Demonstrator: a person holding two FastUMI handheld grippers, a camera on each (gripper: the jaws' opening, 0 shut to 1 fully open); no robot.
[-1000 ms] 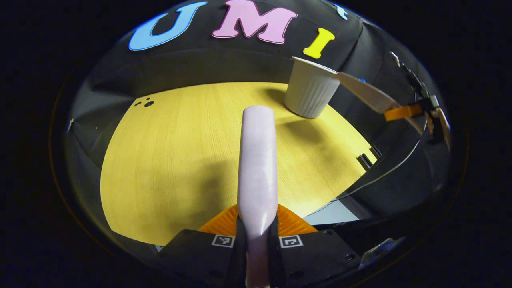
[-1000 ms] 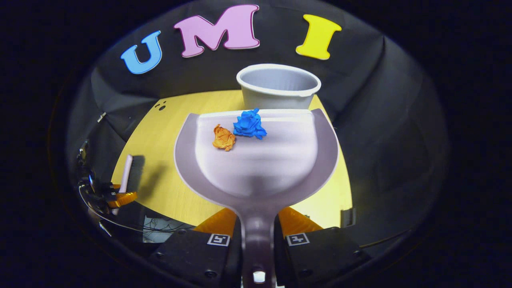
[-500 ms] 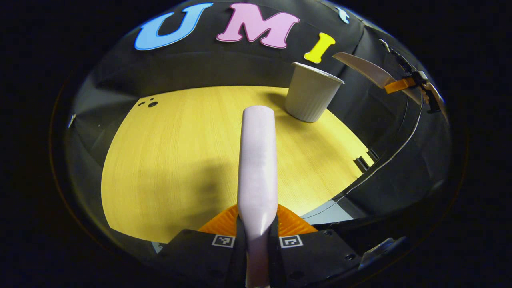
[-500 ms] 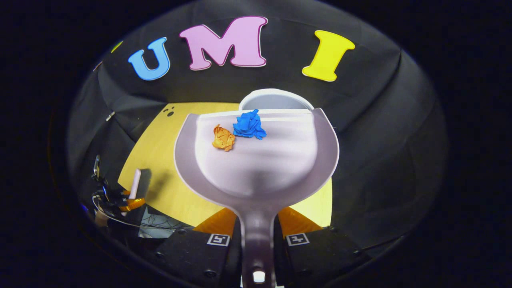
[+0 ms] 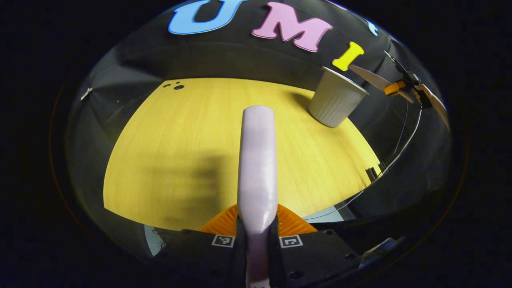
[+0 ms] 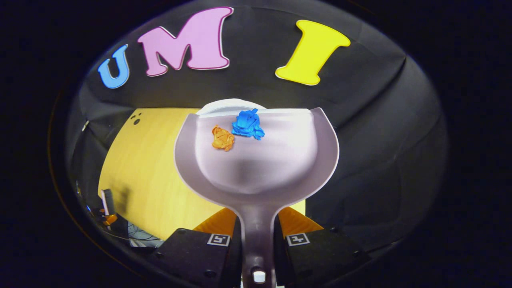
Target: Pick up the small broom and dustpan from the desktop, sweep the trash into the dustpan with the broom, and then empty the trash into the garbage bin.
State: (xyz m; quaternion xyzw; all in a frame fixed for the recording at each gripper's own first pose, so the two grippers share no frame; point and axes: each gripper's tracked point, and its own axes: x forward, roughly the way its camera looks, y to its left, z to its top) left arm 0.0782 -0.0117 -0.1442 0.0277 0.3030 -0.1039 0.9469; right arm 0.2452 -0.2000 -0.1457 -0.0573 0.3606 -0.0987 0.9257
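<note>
Our right tongs (image 6: 258, 236) are clamped on the handle of the smooth pale dustpan (image 6: 256, 160), which carries an orange paper ball (image 6: 223, 138) and a blue paper ball (image 6: 248, 124) above the white ribbed garbage bin (image 5: 336, 98). Our left tongs (image 5: 256, 236) are clamped on the broom (image 5: 257, 160) over the yellow wooden table (image 5: 168, 152).

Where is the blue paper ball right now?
In the right gripper view, the blue paper ball lies in the dustpan near its front edge, just right of the orange paper ball, with the bin's rim behind.
</note>
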